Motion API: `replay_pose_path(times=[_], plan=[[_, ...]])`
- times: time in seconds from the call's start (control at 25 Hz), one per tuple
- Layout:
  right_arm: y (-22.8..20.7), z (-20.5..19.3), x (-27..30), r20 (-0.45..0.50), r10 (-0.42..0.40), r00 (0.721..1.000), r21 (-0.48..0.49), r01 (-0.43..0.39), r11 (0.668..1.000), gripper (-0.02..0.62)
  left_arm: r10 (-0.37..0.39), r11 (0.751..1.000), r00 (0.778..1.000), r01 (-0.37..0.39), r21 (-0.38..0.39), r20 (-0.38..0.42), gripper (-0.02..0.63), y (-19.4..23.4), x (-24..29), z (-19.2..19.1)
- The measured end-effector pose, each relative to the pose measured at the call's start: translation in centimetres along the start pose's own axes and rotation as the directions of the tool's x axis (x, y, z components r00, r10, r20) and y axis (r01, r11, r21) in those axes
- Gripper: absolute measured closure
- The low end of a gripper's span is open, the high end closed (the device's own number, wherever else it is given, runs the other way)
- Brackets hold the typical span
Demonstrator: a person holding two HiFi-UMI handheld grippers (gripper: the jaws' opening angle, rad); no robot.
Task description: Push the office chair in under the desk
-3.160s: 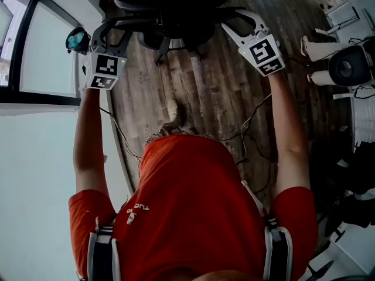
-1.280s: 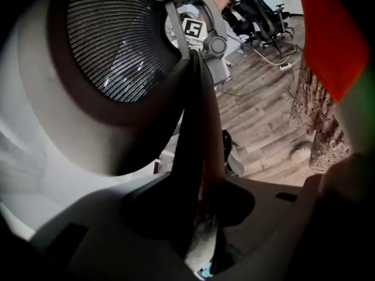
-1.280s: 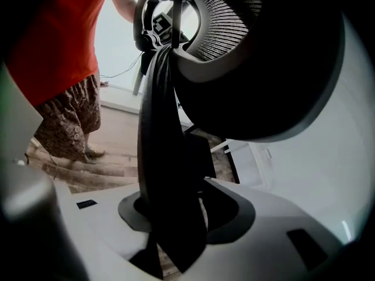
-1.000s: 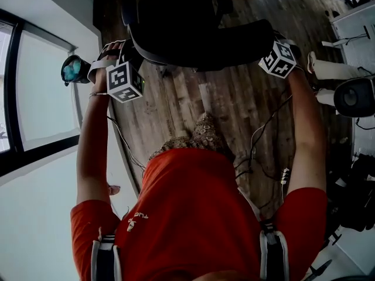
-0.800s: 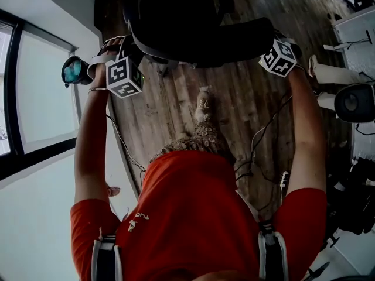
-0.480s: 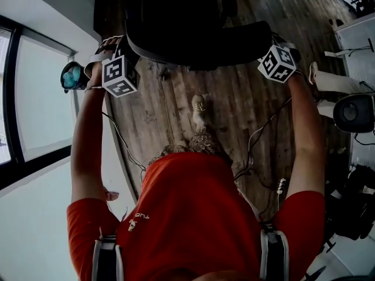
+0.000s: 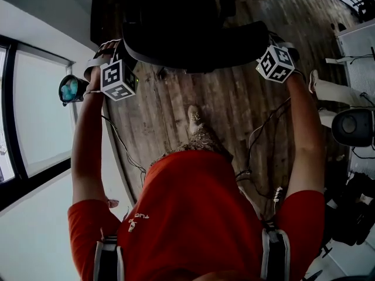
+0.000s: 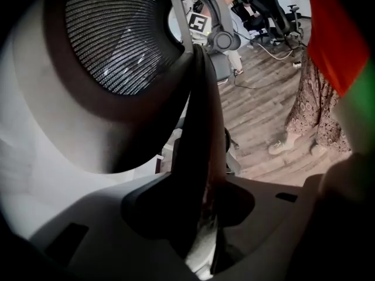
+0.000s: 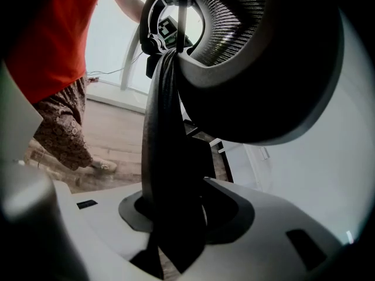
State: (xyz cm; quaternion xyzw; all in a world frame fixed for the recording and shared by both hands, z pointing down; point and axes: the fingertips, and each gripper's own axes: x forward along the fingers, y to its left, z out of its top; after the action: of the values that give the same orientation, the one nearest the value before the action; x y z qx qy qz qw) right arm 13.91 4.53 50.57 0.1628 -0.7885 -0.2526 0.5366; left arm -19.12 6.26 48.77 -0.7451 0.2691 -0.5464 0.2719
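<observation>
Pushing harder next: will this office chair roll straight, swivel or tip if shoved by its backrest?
Likely rolls easily on the smooth wood floor. The office chair may veer or swivel, but the left gripper and right gripper clamp opposite backrest edges, which should steady it. The mesh backrest probably flexes a little.

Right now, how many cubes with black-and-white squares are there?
2. One white marker cube is on the left gripper, the other on the right gripper, each gripping a side of the black mesh office chair. None seems hidden.
</observation>
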Motion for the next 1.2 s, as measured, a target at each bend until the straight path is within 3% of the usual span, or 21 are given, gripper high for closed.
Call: replay_pose_path(times=[0.2, 0.72, 1.2], plan=[[-4.0, -2.0, 2.3, 0.01, 0.009, 1.0, -0.012, -0.008, 1.0, 0.416, -0.031, 0.999, 0.999, 0.03, -0.014, -0.031, 0.456, 3.0, 3.6, 0.2], [-14.4, -8.2, 7.6, 0.025, 0.041, 0.999, -0.053, -0.039, 0.998, 0.416, -0.028, 0.999, 0.997, 0.024, -0.047, -0.074, 0.465, 9.9, 11.9, 2.6], [-21.2, -9.9, 11.9, 0.029, 0.049, 0.998, -0.062, -0.047, 0.997, 0.416, -0.015, 0.999, 0.996, 0.01, -0.054, -0.084, 0.468, 15.4, 17.0, 1.8]])
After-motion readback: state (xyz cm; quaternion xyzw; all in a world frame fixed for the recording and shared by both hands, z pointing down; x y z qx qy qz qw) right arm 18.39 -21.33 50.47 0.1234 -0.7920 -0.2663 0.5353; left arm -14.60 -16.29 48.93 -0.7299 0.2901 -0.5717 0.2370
